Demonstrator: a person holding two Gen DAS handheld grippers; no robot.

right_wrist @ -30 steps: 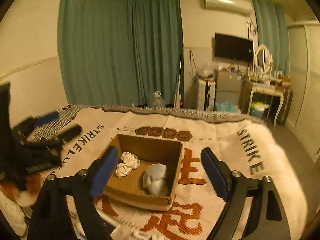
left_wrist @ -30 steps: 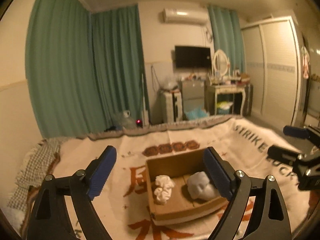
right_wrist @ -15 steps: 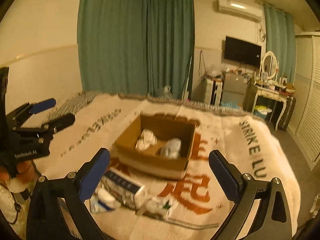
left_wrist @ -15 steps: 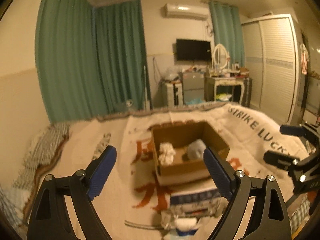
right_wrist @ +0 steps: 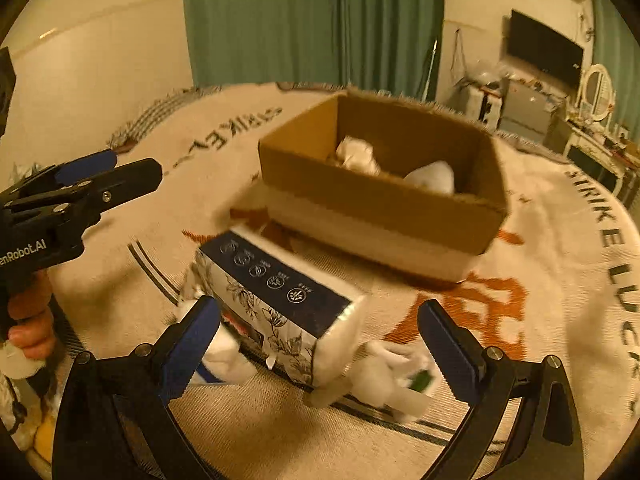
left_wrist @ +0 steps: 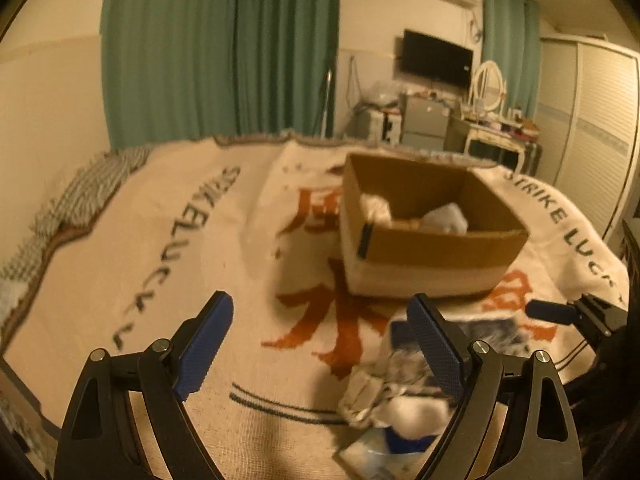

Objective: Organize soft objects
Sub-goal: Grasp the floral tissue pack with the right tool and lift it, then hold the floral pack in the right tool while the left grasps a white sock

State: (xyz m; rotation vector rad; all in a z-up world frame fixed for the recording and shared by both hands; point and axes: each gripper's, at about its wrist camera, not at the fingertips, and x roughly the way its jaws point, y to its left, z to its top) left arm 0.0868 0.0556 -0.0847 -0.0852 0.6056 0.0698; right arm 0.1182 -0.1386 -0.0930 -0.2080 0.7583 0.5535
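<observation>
One cardboard box (right_wrist: pixel 384 208); two white soft bundles (right_wrist: pixel 356 154) inside; one tissue pack (right_wrist: pixel 276 304); two tongs (right_wrist: pixel 318 346).

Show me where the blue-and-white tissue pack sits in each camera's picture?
Left wrist view: tissue pack lower right, partly hidden behind the left gripper's right finger.
Right wrist view: tissue pack lower centre, in front of the open right gripper.
Shared landmark: cardboard box just behind it.

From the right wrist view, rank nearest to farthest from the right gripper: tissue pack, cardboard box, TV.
1. Tissue pack: just ahead of the open right gripper, left of centre.
2. Cardboard box: behind it, mid-blanket.
3. TV: far wall, upper right.
</observation>
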